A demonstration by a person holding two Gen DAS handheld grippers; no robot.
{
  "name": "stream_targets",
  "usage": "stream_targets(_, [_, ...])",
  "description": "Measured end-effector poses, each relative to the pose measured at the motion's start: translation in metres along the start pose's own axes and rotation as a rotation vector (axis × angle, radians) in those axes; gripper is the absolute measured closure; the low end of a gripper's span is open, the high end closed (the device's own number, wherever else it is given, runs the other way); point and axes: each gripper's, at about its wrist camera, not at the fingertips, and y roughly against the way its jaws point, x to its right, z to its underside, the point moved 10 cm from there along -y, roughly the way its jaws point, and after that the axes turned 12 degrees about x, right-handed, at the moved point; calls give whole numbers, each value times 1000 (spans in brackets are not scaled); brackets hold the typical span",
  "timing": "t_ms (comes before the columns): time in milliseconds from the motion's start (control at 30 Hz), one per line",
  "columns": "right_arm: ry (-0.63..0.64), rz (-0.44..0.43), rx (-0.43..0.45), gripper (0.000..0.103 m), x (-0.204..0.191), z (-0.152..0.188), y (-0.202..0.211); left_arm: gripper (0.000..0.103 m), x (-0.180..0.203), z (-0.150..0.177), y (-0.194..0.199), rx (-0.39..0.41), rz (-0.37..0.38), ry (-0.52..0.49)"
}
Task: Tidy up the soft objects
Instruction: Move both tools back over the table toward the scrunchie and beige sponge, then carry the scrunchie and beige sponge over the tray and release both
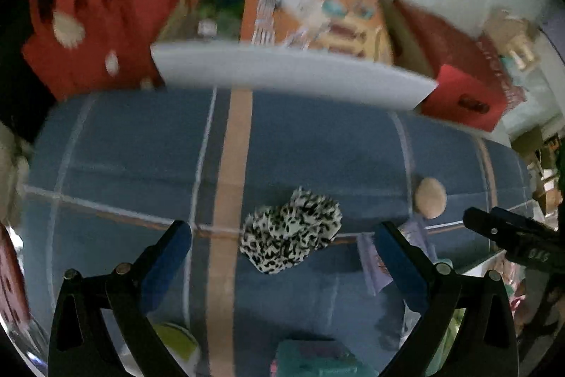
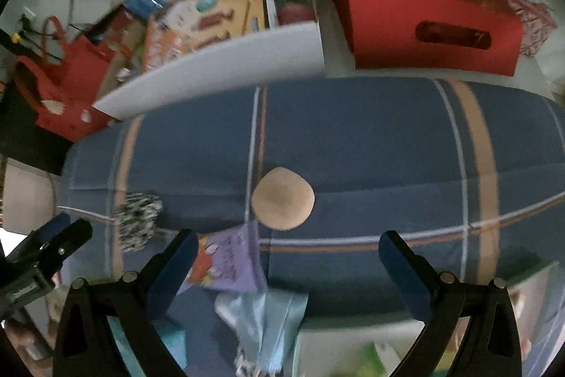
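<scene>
Fluffy black-and-white spotted pouf [image 1: 291, 230], crumpled, lies on blue plaid cloth [image 1: 300, 143], between spread fingers of left tool [image 1: 282, 246], untouched. Smooth tan oval pad [image 2: 282, 198] right of it, beyond right tool [image 2: 287, 253], also spread, empty. Red box [image 2: 430, 23] far right.

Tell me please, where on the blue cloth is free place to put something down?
The blue checked cloth is bare right of the beige round pad, and between that pad and the red box. The near edge, around the purple card, is crowded.
</scene>
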Motion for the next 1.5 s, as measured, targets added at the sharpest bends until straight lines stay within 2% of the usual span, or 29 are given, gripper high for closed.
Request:
stream_targets(67, [1, 14, -30, 0, 1, 3, -20, 0, -5, 9, -19, -76, 13, 64])
stream_targets(133, [3, 23, -44, 0, 2, 3, -34, 0, -8, 13, -33, -110, 12, 102])
stream_targets(333, [81, 76, -55, 1, -1, 5, -60, 0, -11, 24, -59, -177, -29, 98])
stream_targets(433, [130, 113, -50, 10, -2, 6, -63, 1, -12, 29, -62, -188, -49, 91])
stream_targets(467, [149, 125, -42, 16, -2, 6, -62, 5, -12, 30, -63, -189, -46, 98])
stream_targets(500, [163, 131, -33, 19, -3, 5, -60, 18, -11, 29, -64, -193, -40, 103])
stream_targets(567, [173, 128, -22, 34, -4, 5, -56, 36, -8, 32, -64, -206, -9, 122])
stream_targets(600, [169, 122, -21, 38, -4, 5, -54, 40, -7, 33, -62, -206, -5, 123])
stream_targets(633, [165, 112, -22, 48, -5, 7, -52, 43, -7, 34, -61, -204, -5, 115])
stream_targets(700, [160, 103, -25, 48, -5, 9, -49, 61, -5, 34, -58, -198, 1, 103])
stream_targets(800, [150, 95, -23, 48, -7, 11, -43, 73, -4, 35, -49, -174, 24, 135])
stream_targets(1000, [147, 87, 39, 48, -9, 5, 8, 78, 3, 29, -6, -81, 23, 124])
stream_targets(1200, [151, 112, 87, 48, -2, 14, 82, 79, 16, 22, 52, -5, 46, 110])
stream_targets(1367, [145, 140, 109, 48, 19, 32, 132, 78, 48, 35, 95, 28, 79, 78])
stream_targets(1500, [124, 170, 103, 48, 47, 56, 163, 78, 79, 61, 118, 27, 130, 47])
